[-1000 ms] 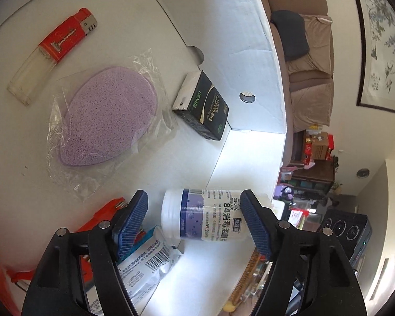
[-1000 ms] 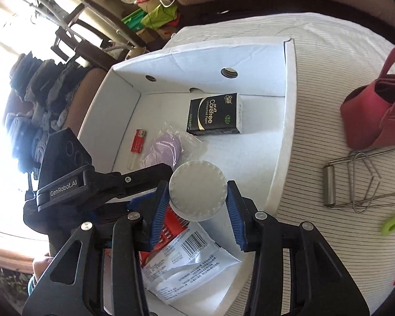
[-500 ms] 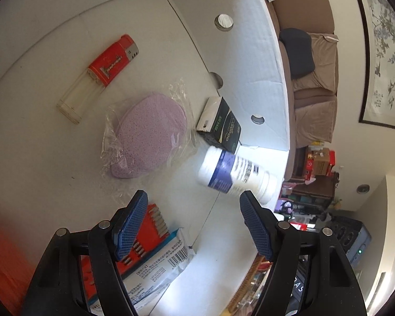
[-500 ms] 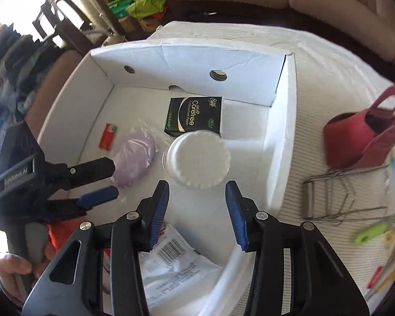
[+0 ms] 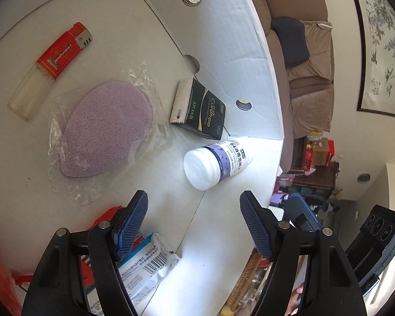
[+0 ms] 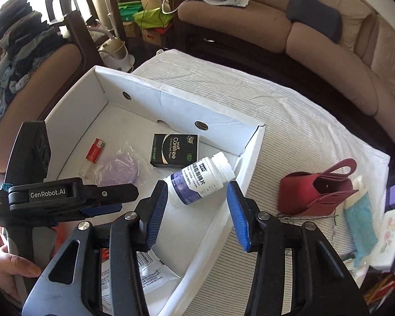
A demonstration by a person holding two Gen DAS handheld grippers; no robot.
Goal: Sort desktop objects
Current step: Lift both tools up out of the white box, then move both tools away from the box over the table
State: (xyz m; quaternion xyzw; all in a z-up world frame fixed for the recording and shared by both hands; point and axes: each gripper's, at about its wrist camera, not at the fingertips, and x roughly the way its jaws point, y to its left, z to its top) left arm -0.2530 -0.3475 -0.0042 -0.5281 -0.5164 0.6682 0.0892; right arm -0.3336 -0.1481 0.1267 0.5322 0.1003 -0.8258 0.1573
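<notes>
A white pill bottle (image 6: pixel 200 178) with a purple label lies on its side on the floor of the white cardboard box (image 6: pixel 171 97), near the right wall; the left wrist view shows the bottle (image 5: pixel 216 162) too. My right gripper (image 6: pixel 197 210) hangs above it, open, nothing between its pads. My left gripper (image 5: pixel 194 223) is open over the box floor, empty; its body (image 6: pixel 65 197) shows at the left in the right wrist view. Also in the box lie a red lighter (image 5: pixel 51 68), a bagged purple sponge (image 5: pixel 105 129), a black tissue pack (image 5: pixel 200 110) and a white wipes packet (image 5: pixel 144 266).
On the striped cloth right of the box sit a red pouch (image 6: pixel 318 187), a blue-capped tube (image 6: pixel 360 210) and wire clips (image 6: pixel 302 217). A sofa (image 6: pixel 329 39) and cluttered chairs stand behind. A hand (image 6: pixel 10 266) holds the left gripper.
The right gripper let go of the bottle, which dropped onto its side in the box; that gripper then rose and tilted. The left gripper shifted slightly and stayed open.
</notes>
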